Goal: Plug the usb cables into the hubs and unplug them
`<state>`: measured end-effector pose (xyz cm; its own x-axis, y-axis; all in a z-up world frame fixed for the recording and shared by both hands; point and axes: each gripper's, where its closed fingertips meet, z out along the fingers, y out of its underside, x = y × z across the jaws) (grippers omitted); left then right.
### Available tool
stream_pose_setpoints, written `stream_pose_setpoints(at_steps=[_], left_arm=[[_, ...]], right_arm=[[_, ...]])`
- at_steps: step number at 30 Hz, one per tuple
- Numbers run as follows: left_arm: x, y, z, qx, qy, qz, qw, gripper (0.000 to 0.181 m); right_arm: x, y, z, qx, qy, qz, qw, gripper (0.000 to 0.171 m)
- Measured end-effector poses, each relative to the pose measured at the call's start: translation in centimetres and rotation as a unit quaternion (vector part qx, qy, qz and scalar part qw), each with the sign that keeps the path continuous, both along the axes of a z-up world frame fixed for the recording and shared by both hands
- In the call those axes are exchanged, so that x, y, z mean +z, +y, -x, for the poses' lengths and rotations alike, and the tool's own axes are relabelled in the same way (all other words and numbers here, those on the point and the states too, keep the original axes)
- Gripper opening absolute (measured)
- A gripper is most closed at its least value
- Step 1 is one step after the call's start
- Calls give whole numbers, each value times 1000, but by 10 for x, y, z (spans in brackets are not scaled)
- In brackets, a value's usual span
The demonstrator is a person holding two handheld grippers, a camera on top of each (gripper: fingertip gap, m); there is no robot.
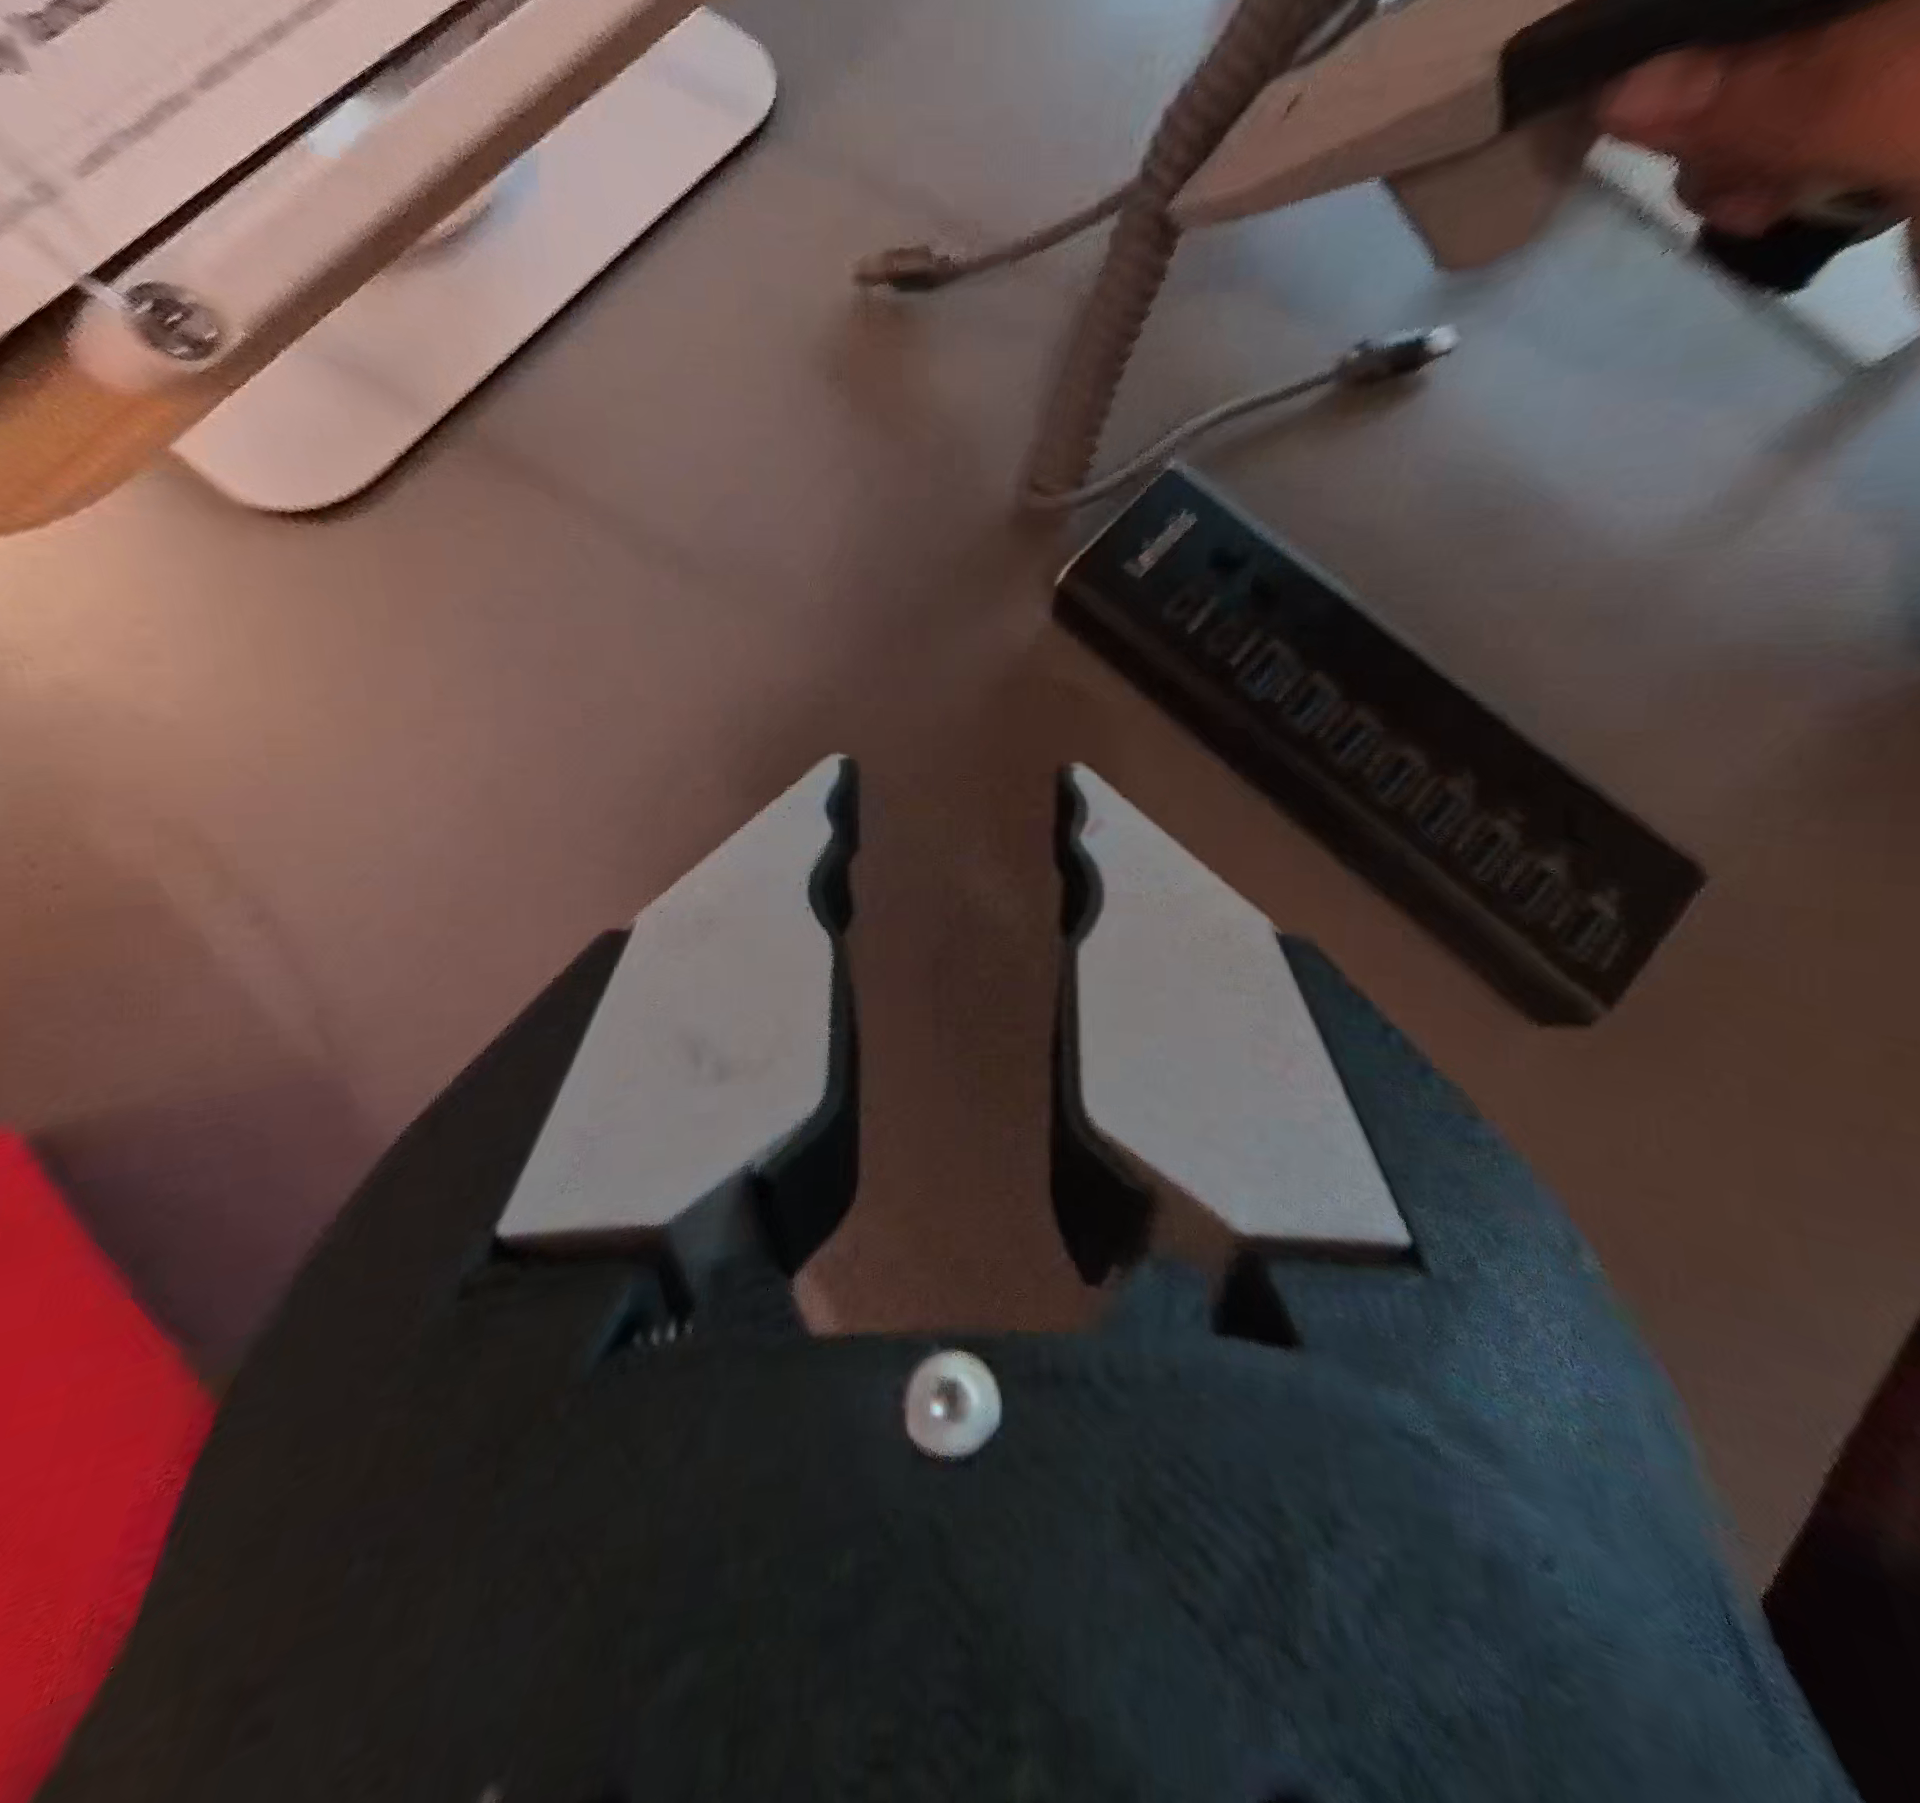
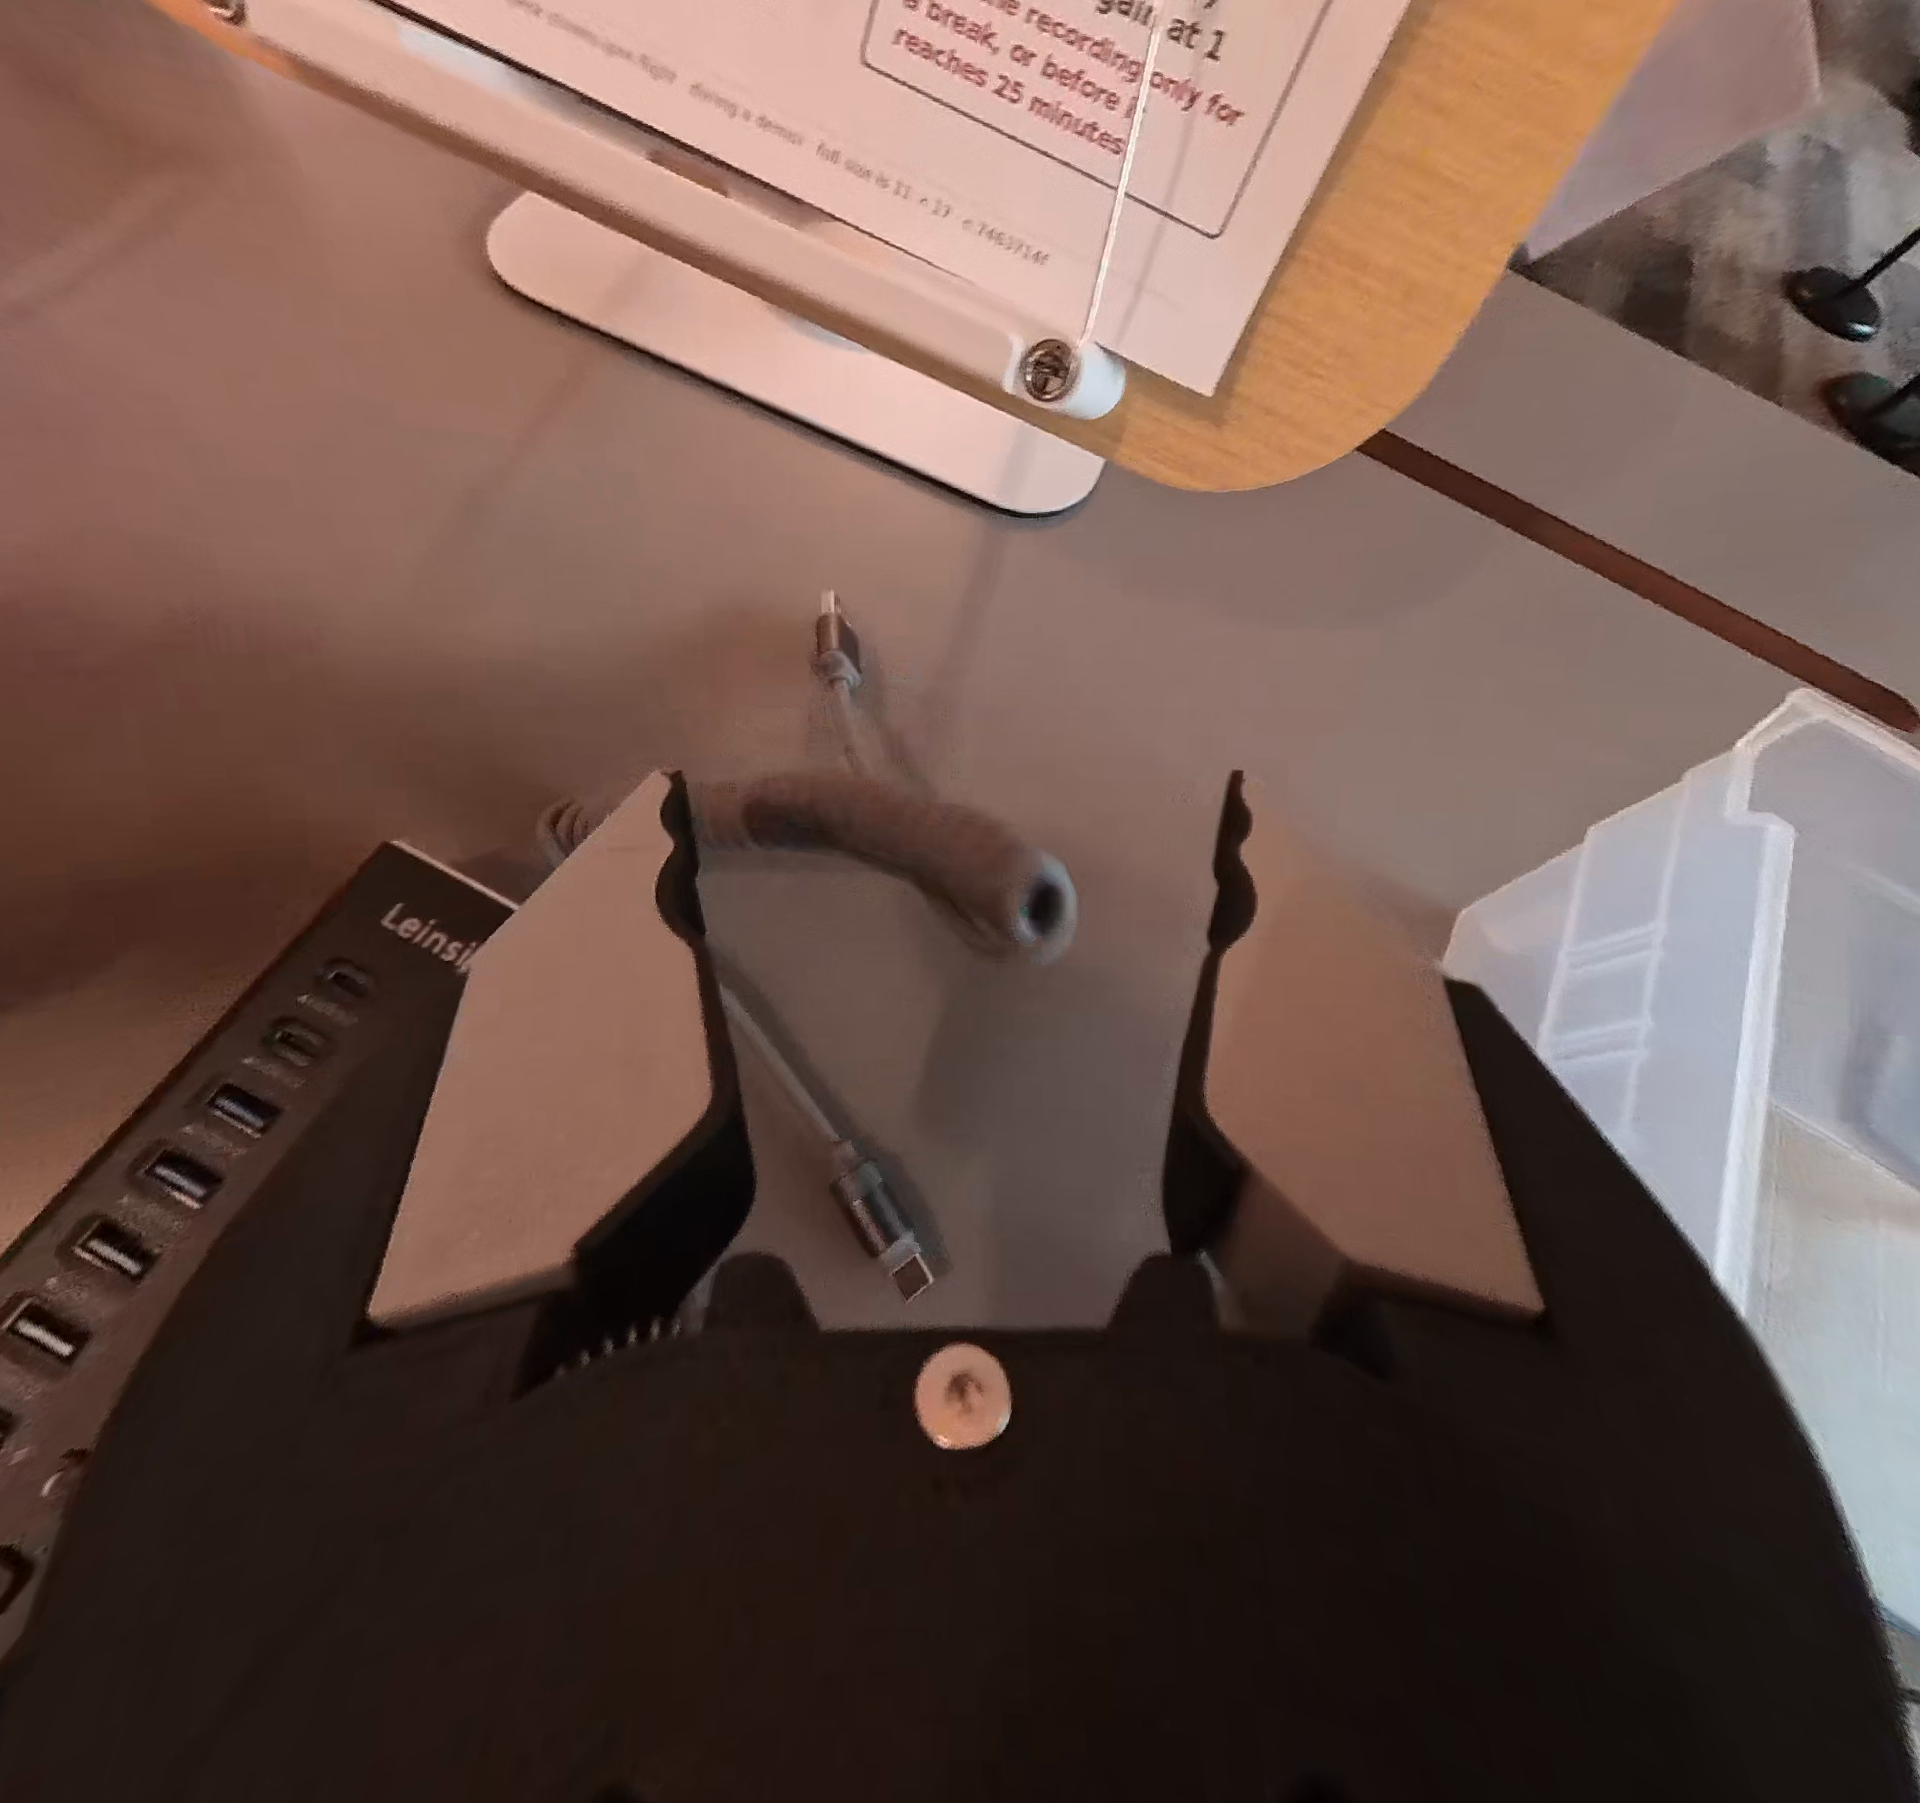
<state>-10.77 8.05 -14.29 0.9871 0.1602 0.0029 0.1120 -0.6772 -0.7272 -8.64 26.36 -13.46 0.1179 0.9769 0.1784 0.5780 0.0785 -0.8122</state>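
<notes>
A long black USB hub (image 1: 1382, 745) lies on the grey table, right of my left gripper (image 1: 956, 787), which is open and empty above the bare table. A grey coiled cable (image 1: 1153, 195) lies beyond the hub, with one plug (image 1: 909, 265) to the left and one plug (image 1: 1403, 347) to the right, both loose. In the right wrist view the hub (image 2: 197, 1161) is at lower left. My right gripper (image 2: 956, 808) is open and empty over the coiled cable (image 2: 883, 839). One plug (image 2: 883, 1223) lies between its fingers, another plug (image 2: 836, 636) farther ahead.
A wooden board with a printed sheet (image 2: 935, 91) stands on a white base (image 2: 779, 382) at the back. A clear plastic box (image 2: 1714, 1026) stands to the right. A red object (image 1: 73, 1441) is at lower left. The other gripper and a hand (image 1: 1714, 70) show at upper right.
</notes>
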Motion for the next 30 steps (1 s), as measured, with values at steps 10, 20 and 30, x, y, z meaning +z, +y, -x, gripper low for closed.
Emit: stream_pose_setpoints(at_steps=[10,20,30], left_arm=[[26,41,14,-29,-282,-265,922,56],[15,25,40,8,-202,-229,952,57],[19,25,38,-1,-214,-237,948,54]], right_arm=[[32,-11,3,14,92,89,992,103],[14,-98,-16,112,48,162,979,104],[-51,-147,-77,96,-127,38,986,111]])
